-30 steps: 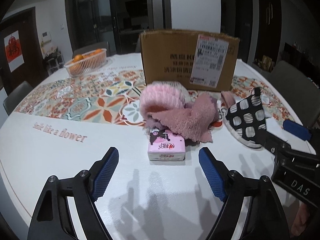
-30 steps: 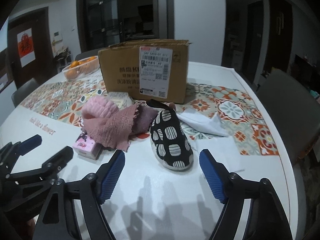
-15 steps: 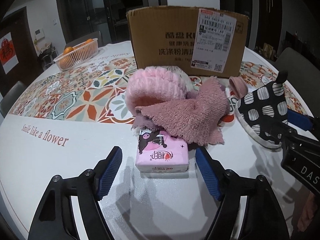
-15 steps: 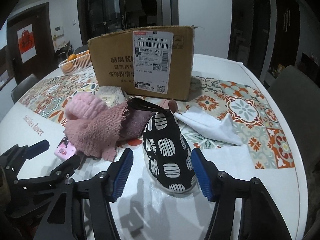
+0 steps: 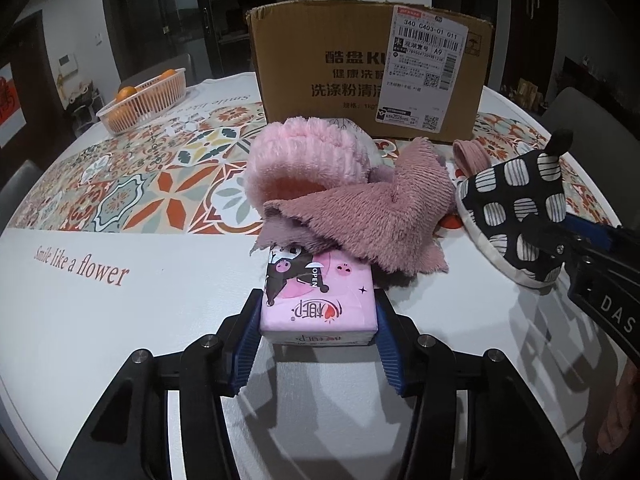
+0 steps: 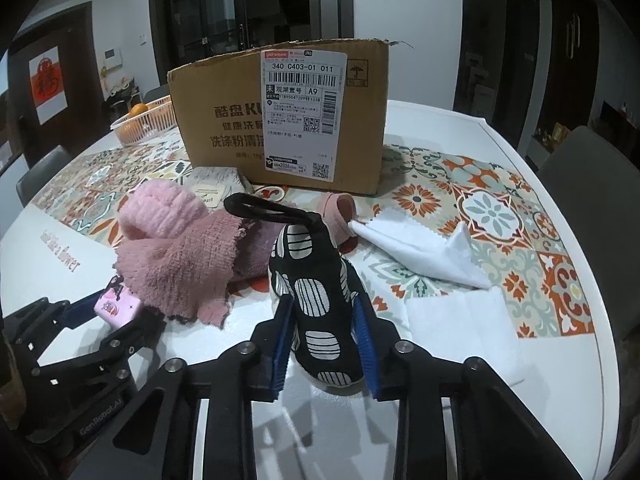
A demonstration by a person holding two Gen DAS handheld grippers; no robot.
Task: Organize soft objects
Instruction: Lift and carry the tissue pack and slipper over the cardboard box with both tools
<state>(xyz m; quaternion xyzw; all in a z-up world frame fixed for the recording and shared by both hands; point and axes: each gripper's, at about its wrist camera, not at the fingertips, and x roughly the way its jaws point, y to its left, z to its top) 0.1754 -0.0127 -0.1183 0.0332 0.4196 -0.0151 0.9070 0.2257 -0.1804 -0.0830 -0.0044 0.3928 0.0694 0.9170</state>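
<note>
My left gripper (image 5: pixel 318 316) is shut on a pink tissue pack (image 5: pixel 316 300) that lies on the white table, its far end under a dusty pink fluffy cloth (image 5: pixel 372 216). A pink plush slipper (image 5: pixel 304 156) sits behind the cloth. My right gripper (image 6: pixel 324 320) is shut on a black-and-white patterned shoe (image 6: pixel 316 292), which rests on the table with its heel loop up. The shoe also shows in the left wrist view (image 5: pixel 516 208), and the tissue pack in the right wrist view (image 6: pixel 116 306).
A cardboard box (image 5: pixel 368 68) stands behind the pile. A basket of oranges (image 5: pixel 144 100) is at the far left. White cloths (image 6: pixel 424 248) lie right of the shoe. A small pink sock (image 6: pixel 340 208) and a paper packet (image 6: pixel 212 188) lie near the box.
Both grippers moved forward and closed: the left one onto the tissue pack, the right one onto the patterned shoe.
</note>
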